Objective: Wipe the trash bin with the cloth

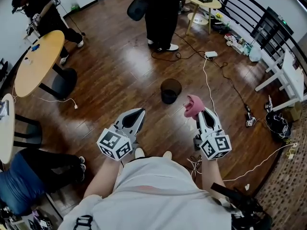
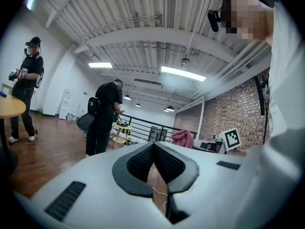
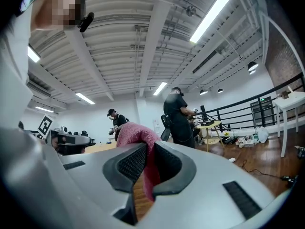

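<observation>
Well, the right gripper (image 1: 200,113) has its jaws clamped on the pink cloth (image 1: 193,104). The right gripper view shows the cloth (image 3: 137,135) pinched between the ribbed pads (image 3: 132,162), with a bunched end standing up above the tips and a strip hanging down through the gap below. The left gripper (image 1: 138,113) holds nothing. In its own view the jaws (image 2: 153,148) meet at the tips, with only floor visible through the slit beneath them.

The trash bin (image 1: 171,90) shows in the head view alone. It is a dark round bin standing upright on the wooden floor (image 1: 115,75), at 12 o'clock from the person, ahead of both grippers and apart from them. The cloth is nearer to it than the left gripper is, but does not touch it. Neither gripper view takes the bin in, as both look out level across the room.

The left gripper view catches the cloth (image 2: 182,138) at about 2 o'clock, with the right gripper's marker cube (image 2: 231,139) just beyond. A person in black (image 1: 160,13) stands past the bin at 12 o'clock and appears in both gripper views too. A round table (image 1: 36,61) sits at 10 o'clock.
</observation>
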`<state>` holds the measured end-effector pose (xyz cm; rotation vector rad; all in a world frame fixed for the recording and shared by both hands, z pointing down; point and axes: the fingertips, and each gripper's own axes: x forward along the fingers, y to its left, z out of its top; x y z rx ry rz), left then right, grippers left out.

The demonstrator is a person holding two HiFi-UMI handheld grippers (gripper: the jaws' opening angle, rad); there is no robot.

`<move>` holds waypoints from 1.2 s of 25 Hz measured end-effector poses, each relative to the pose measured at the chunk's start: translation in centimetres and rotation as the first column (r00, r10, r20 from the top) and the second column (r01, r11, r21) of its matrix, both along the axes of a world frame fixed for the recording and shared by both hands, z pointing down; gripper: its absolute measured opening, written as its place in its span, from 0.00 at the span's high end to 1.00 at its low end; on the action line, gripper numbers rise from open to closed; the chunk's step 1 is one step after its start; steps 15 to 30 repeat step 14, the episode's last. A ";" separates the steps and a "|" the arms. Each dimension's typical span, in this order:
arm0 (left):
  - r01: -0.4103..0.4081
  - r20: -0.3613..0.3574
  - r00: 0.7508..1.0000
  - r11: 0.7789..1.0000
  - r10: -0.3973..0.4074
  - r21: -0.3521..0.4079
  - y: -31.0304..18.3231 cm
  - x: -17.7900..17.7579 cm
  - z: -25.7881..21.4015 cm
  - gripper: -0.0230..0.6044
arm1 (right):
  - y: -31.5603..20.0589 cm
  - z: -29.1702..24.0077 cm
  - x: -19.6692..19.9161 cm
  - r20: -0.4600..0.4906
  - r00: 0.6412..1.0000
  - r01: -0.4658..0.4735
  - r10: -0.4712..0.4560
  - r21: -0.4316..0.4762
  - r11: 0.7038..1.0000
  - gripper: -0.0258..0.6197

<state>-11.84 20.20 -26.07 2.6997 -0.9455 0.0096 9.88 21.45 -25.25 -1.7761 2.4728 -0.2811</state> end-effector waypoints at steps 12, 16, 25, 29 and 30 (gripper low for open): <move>-0.041 -0.018 0.999 0.999 0.041 -0.009 -0.2 -1.0 0.3 0.95 | -0.2 0.2 -2.5 -0.002 1.000 -0.002 0.002 -0.012 1.000 0.89; -0.043 -0.019 0.999 0.999 0.043 -0.010 -0.1 -1.3 0.5 0.95 | -0.2 0.2 -3.0 -0.005 1.000 0.000 0.000 -0.013 1.000 0.89; -0.043 -0.019 0.999 0.999 0.043 -0.010 -0.1 -1.3 0.5 0.95 | -0.2 0.2 -3.0 -0.005 1.000 0.000 0.000 -0.013 1.000 0.89; -0.043 -0.019 0.999 0.999 0.043 -0.010 -0.1 -1.3 0.5 0.95 | -0.2 0.2 -3.0 -0.005 1.000 0.000 0.000 -0.013 1.000 0.89; -0.043 -0.019 0.999 0.999 0.043 -0.010 -0.1 -1.3 0.5 0.95 | -0.2 0.2 -3.0 -0.005 1.000 0.000 0.000 -0.013 1.000 0.89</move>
